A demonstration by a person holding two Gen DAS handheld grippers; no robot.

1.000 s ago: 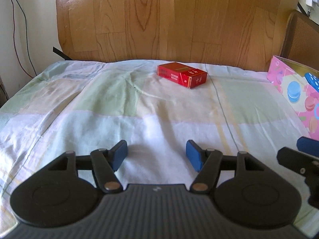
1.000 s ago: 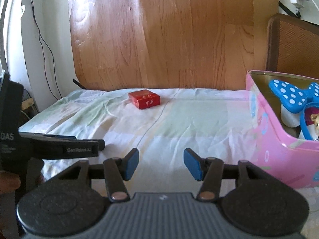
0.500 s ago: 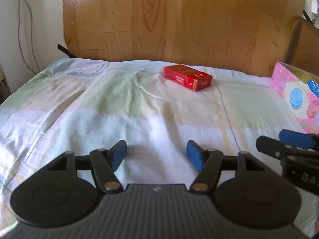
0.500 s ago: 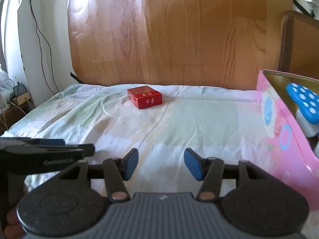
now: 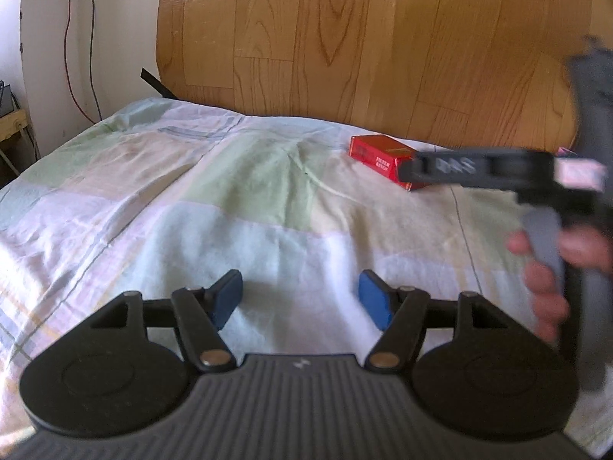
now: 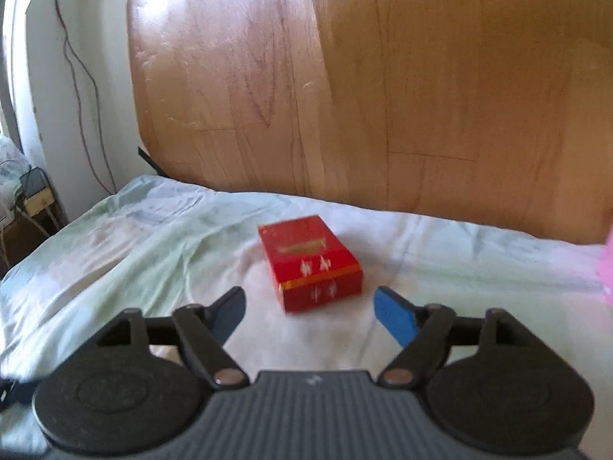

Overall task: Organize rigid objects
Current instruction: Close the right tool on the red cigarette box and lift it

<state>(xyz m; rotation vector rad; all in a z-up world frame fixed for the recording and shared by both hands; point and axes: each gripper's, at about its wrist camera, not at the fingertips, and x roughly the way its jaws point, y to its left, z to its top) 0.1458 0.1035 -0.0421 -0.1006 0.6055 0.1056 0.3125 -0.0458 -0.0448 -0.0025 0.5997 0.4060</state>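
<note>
A red cigarette box (image 6: pixel 309 260) lies flat on the pale checked bedsheet (image 6: pixel 115 253) near the wooden headboard. My right gripper (image 6: pixel 310 310) is open, its blue pads just short of the box, one on each side of its near end. In the left wrist view the box (image 5: pixel 377 155) lies far ahead to the right, partly hidden by the right gripper's black body (image 5: pixel 486 170) and the hand that holds it. My left gripper (image 5: pixel 300 299) is open and empty over the sheet.
A wooden headboard (image 5: pixel 364 46) closes the far side of the bed. A sliver of the pink box (image 6: pixel 607 257) shows at the right edge. Red cables (image 5: pixel 82 42) hang on the white wall at left, above a small side stand (image 6: pixel 34 195).
My right gripper has moved forward and left to the red box, which now sits just ahead of its open pads. The pink box has slid out of view. The left gripper has turned slightly left.
</note>
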